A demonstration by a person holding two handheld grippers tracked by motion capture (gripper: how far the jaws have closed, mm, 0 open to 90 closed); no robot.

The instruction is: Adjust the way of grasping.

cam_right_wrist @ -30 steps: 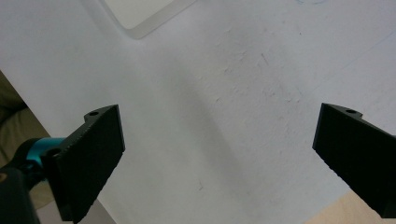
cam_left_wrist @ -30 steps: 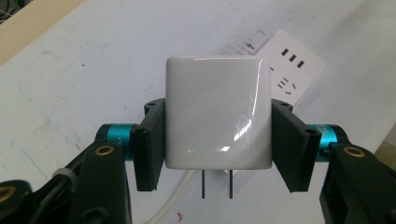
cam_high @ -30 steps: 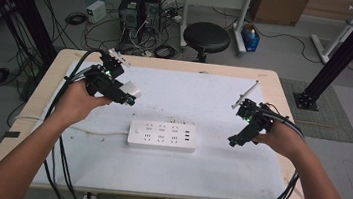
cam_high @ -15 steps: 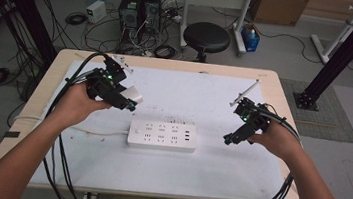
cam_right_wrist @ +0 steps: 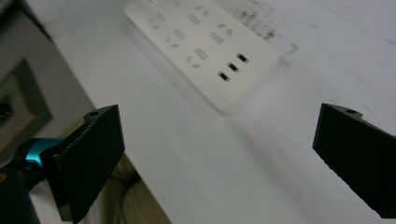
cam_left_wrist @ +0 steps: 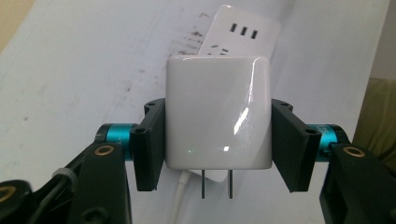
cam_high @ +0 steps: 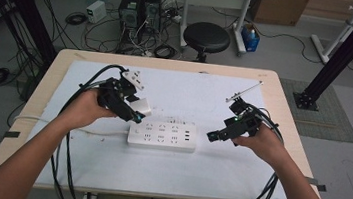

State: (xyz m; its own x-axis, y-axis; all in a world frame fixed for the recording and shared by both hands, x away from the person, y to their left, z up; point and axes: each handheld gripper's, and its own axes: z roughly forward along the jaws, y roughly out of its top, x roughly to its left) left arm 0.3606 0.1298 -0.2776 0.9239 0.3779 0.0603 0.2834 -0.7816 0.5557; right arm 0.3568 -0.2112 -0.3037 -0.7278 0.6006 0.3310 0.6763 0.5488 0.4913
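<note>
The left gripper (cam_left_wrist: 218,140) has its fingers clamped on the 2 flat sides of the white charger (cam_left_wrist: 218,119), leaving the 2 prongs bare and pointing away from the fingers, probably so they can go straight into a socket. It holds the charger just above the left end of the power strip (cam_high: 162,135), which lies flat on the counter (cam_high: 285,99). The right gripper (cam_high: 212,135), fingers wide apart and empty, hovers just beside the strip's right end, likely ready to steady it.
</note>
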